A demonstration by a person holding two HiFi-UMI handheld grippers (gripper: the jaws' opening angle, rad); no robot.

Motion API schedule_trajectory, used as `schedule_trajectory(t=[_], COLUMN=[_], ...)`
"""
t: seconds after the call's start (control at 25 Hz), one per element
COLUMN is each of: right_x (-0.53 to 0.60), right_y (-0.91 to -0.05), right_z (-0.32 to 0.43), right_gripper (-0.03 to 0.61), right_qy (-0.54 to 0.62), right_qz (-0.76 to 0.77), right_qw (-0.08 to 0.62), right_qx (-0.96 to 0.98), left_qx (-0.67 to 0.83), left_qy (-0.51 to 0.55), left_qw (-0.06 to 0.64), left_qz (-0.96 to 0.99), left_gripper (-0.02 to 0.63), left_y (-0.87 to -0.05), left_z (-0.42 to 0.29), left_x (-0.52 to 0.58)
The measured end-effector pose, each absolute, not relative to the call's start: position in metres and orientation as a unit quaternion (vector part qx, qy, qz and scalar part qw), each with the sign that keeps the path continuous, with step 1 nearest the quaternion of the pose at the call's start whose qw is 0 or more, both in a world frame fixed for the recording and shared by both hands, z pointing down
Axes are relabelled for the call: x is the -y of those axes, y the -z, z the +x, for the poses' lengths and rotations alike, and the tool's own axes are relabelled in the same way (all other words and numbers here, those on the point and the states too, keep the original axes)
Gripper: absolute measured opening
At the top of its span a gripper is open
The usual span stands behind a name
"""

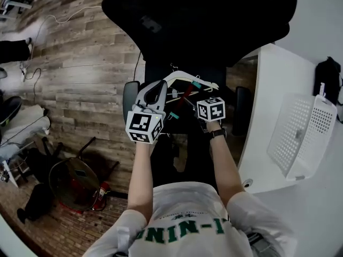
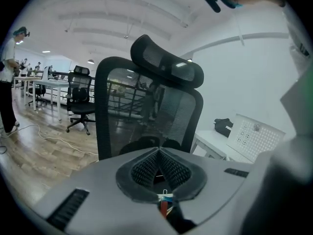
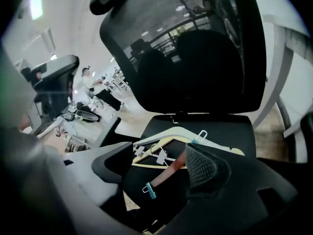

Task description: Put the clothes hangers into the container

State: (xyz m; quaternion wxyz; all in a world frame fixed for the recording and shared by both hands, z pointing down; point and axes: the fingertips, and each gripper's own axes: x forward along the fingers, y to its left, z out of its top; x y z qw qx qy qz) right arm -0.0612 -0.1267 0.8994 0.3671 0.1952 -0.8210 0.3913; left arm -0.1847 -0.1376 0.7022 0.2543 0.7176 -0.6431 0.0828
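Several clothes hangers lie in a heap on the seat of a black office chair [image 1: 177,15]: a cream one [image 1: 185,78] [image 3: 215,146] on top and a red bar [image 1: 185,96] [image 3: 168,170] with teal clips. My right gripper [image 1: 199,98] [image 3: 156,155] hovers just above the heap, open, with the red bar and a metal clip showing between its jaws and no pad pressing on them. My left gripper [image 1: 161,84] [image 2: 157,152] is beside it over the seat's left part, shut, its pads meeting at the tips with nothing between them. The white perforated container [image 1: 303,135] [image 2: 257,136] stands on the table to the right.
The chair's tall mesh back [image 2: 146,106] rises right behind the hangers, and its armrests [image 1: 128,98] flank the seat. A white table [image 1: 268,116] edges the chair's right side, with a black bag [image 1: 328,71] at its far end. Cables and clutter [image 1: 69,181] lie on the wooden floor at the left.
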Motion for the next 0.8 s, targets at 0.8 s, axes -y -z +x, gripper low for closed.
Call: schedule_trajectory(t=[0.8], right_x=[0.127], right_y=[-1.06], right_z=[-0.039], right_gripper=[0.183], right_qy=[-0.459], right_qz=[0.49], right_qw=[0.377], right_qx=[0.639], left_qx=[0.603], left_qy=[-0.079], left_qw=[0.332], left_qz=[0.721], left_gripper=[0.014], left_y=[-0.806], left_z=[-0.19], left_x=[0.116])
